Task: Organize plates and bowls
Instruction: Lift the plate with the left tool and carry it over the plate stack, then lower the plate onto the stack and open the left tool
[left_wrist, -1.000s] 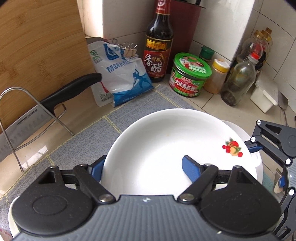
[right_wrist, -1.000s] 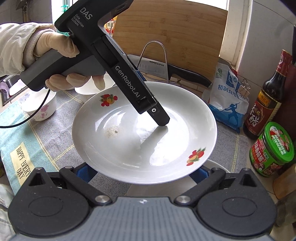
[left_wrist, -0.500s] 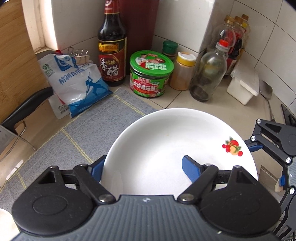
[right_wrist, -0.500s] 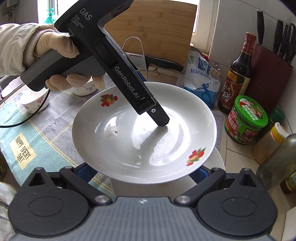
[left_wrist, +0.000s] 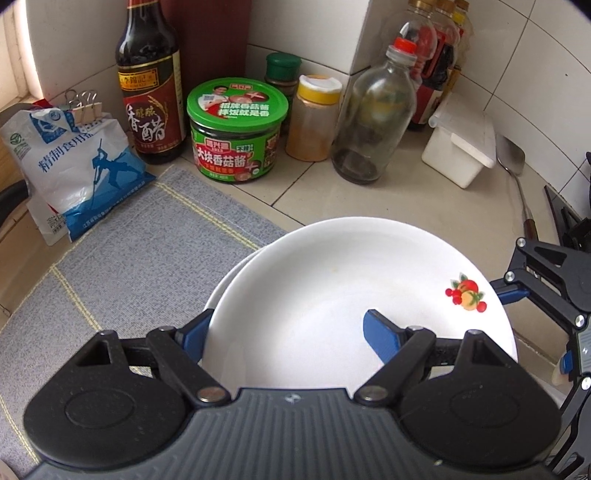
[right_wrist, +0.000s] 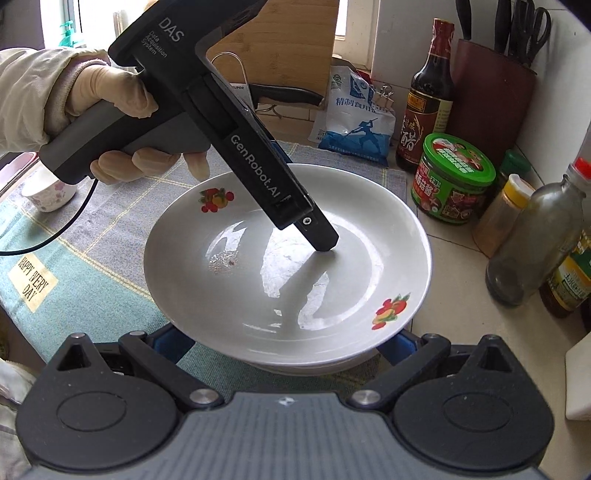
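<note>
A white plate (right_wrist: 288, 266) with fruit prints on its rim is held above a second plate (right_wrist: 314, 367) whose edge shows just under it, at the border of the grey mat (left_wrist: 140, 258) and the tiled bench (left_wrist: 406, 199). The left gripper (left_wrist: 284, 328) has its blue fingers (left_wrist: 380, 334) clamped on the plate's rim, one pad inside the dish and one under the edge. The right gripper (right_wrist: 288, 345) grips the opposite rim from below; its fingers are mostly hidden under the plate, so the hold looks closed but I cannot be sure. The plate is empty save for a small speck and wet glare.

Behind stand a dark vinegar bottle (left_wrist: 149, 85), a green-lidded jar (left_wrist: 236, 129) of dark sauce, a yellow-capped shaker (left_wrist: 314, 118) of orange powder, a nearly empty glass bottle (left_wrist: 373, 114) with dark dregs, a lidded white box (left_wrist: 458, 147), and a clipped salt bag (left_wrist: 74, 166). A small floral cup (right_wrist: 48, 192) sits on the mat's far side.
</note>
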